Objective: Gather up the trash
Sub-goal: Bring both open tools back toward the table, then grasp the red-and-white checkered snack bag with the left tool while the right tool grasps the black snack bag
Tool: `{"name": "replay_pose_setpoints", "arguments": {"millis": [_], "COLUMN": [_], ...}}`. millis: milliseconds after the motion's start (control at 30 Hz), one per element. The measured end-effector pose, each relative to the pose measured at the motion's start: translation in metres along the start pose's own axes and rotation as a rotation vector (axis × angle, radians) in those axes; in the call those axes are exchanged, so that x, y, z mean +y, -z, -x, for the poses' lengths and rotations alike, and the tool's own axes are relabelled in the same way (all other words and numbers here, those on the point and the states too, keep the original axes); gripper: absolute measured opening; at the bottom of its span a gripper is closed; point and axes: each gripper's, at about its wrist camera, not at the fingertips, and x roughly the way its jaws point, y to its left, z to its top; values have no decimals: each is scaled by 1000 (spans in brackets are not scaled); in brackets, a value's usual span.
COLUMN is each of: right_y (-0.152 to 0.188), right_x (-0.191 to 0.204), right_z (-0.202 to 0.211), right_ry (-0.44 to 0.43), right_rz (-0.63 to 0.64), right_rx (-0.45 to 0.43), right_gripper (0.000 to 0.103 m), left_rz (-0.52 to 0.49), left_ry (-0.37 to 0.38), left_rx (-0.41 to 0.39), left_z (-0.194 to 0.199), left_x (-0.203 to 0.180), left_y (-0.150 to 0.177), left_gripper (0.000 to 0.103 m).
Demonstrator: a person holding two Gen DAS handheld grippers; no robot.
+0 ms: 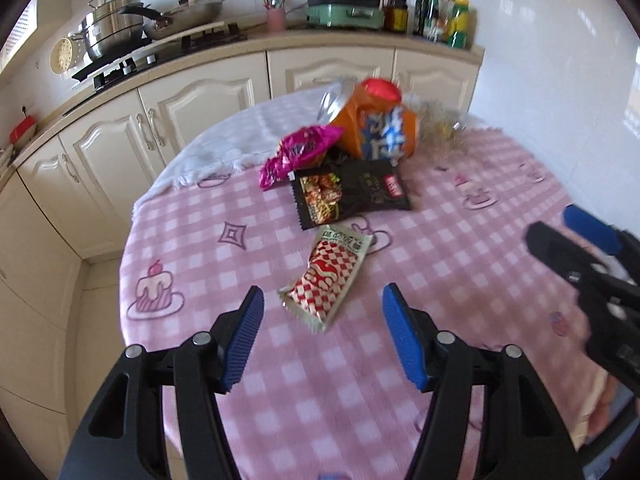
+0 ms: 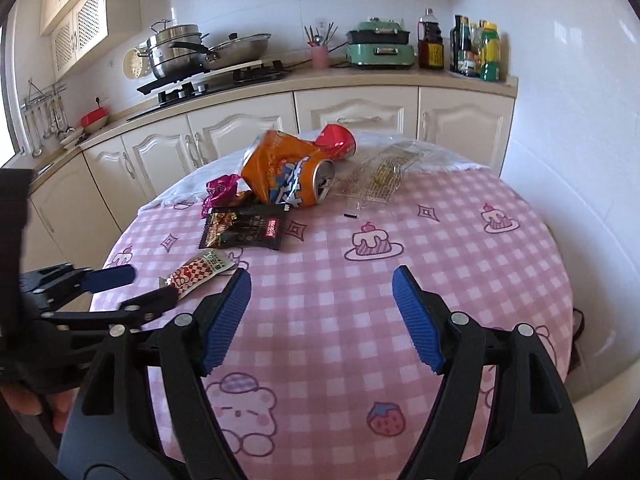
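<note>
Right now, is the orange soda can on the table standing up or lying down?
Lying down. The orange can rests on its side, crushed, its opened top facing the right wrist camera.

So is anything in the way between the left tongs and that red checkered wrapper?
No, nothing visible. The left tongs stand open with only bare tablecloth before the red checkered wrapper. The black snack packet lies beyond it.
</note>
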Motion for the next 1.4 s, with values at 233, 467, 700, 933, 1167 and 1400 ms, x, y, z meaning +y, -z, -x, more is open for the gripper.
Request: {"name": "replay_pose_setpoints", "arguments": {"millis": [233, 467, 700, 933, 1167, 1400], "right_y": [-13, -30, -48, -49, -44, -31], "right_x": [3, 18, 17, 29, 27, 31], "right_z": [-28, -64, -113, -138, -135, -84], "right_ry": [-43, -134, -242, -259, -308, -338], "right_rz": [16, -8, -130, -114, -110, -78], "right_rx": [51, 115, 201, 226, 248, 147], "right_gripper": [73, 74, 74, 72, 17, 6], "left_rz": [54, 41, 156, 239, 261, 290], "left_ry": [-2, 83, 142, 112, 117, 122], "left_rx": [49, 27, -16, -65, -73, -96], "left_z": [-23, -19, 4, 24, 31, 47], "left_x": [9, 15, 42, 72, 75, 80], "left_y": [-5, 0, 19, 25, 26, 32], "left_gripper": [44, 25, 19, 18, 18, 18]}}
